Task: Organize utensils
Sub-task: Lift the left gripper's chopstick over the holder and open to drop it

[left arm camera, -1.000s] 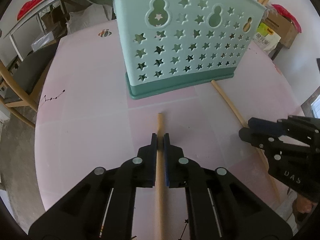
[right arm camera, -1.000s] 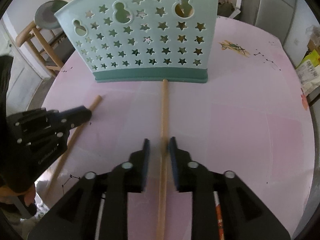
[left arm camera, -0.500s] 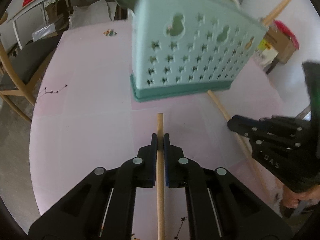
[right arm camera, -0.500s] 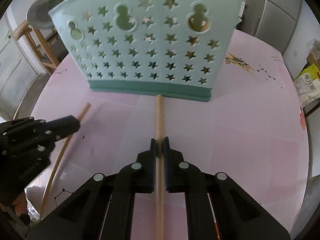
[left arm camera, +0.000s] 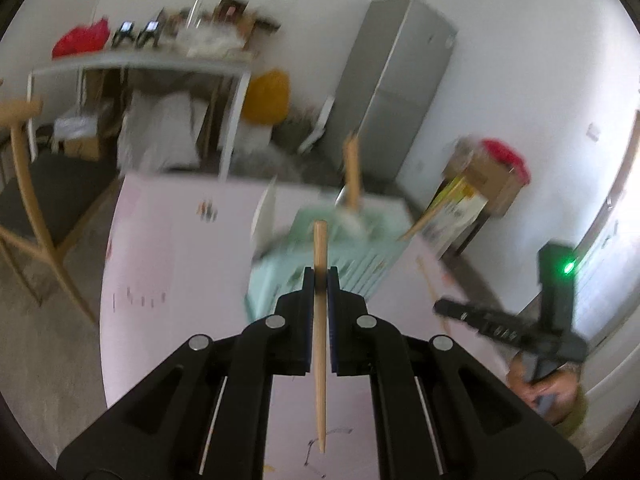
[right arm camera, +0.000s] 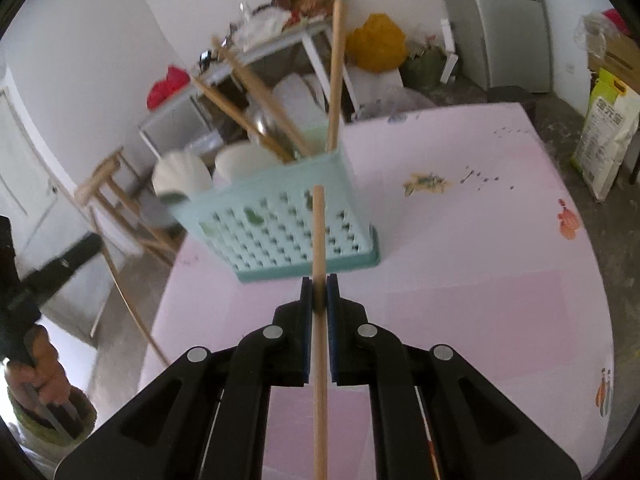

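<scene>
Carrying a wooden chopstick in each gripper, you have both sticks clear of the counter and aimed toward the mint-green utensil basket [right arm camera: 280,216]. The left chopstick [left arm camera: 320,320] sits clamped between the closed jaws of the left gripper [left arm camera: 320,280], its blunt end poking forward over the blurred basket [left arm camera: 340,248]. The right chopstick [right arm camera: 319,280] is pinched the same way in the right gripper [right arm camera: 319,292], jaws shut on it, its end overlapping the basket's star-punched wall in the view.

Judging by the task, the step in hand is dropping both sticks into the basket. Lift high enough that each lower end passes over the rim, then tip the sticks toward upright before you let go; released at a shallow angle, they may skid off the rim and back onto the pink counter [right arm camera: 460,280].

Mind the long wooden handles [right arm camera: 334,72] already leaning out of the basket; they cross the opening, so pick a gap beside them instead of pushing through. The basket looks light and could slide or tip if a stick pushes on its wall, so come from above.

Your grippers are close to one another, so feed one stick first, then the other. White dishes [right arm camera: 182,176] stand just behind the basket.
</scene>
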`<state>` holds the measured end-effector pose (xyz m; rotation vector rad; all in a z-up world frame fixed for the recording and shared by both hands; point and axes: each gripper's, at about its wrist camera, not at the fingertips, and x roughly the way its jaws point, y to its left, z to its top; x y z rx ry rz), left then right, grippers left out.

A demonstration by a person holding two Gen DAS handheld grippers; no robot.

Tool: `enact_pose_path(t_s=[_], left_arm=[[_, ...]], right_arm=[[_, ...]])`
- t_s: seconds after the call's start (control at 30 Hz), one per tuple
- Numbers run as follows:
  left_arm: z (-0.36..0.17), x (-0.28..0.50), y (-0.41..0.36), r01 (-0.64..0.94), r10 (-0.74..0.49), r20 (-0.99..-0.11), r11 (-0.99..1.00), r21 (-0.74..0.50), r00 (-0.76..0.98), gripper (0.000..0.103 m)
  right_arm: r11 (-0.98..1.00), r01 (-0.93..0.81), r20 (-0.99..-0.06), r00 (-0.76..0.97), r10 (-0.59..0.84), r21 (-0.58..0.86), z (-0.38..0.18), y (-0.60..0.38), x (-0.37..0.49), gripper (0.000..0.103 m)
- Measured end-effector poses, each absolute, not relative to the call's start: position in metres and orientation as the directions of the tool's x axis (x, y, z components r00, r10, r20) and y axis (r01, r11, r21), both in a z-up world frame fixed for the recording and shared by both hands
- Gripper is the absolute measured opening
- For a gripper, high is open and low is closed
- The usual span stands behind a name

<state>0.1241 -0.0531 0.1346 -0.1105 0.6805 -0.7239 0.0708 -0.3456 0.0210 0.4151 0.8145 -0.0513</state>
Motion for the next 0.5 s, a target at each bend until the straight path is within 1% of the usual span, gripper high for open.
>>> enact_pose_path(t_s=[0.27,0.4,0.5], left_arm=[[0.217,0.137,-0.07,0.681,-0.761,-0.347,0.647,-0.343,0.548,0.005],[0.25,0.151,-0.087,0.71,-0.784,-0.256,0.621,-0.333,0.566,0.005],[0.266,0.165,-0.102,0.711,-0.786,-0.208,0.616,-0.339,0.582,0.005]], right_arm=[[0.912,0.198,-0.68,0.725,0.11,0.359,0.033,-0.352,0.063,0.007],[0.907,0.202,-0.681,0.723,0.117,0.37,0.03,-0.354,0.064,0.007],[0.903,0.206,-0.686,0.718,0.121,0.376,0.027,-0.355,0.064,0.007]])
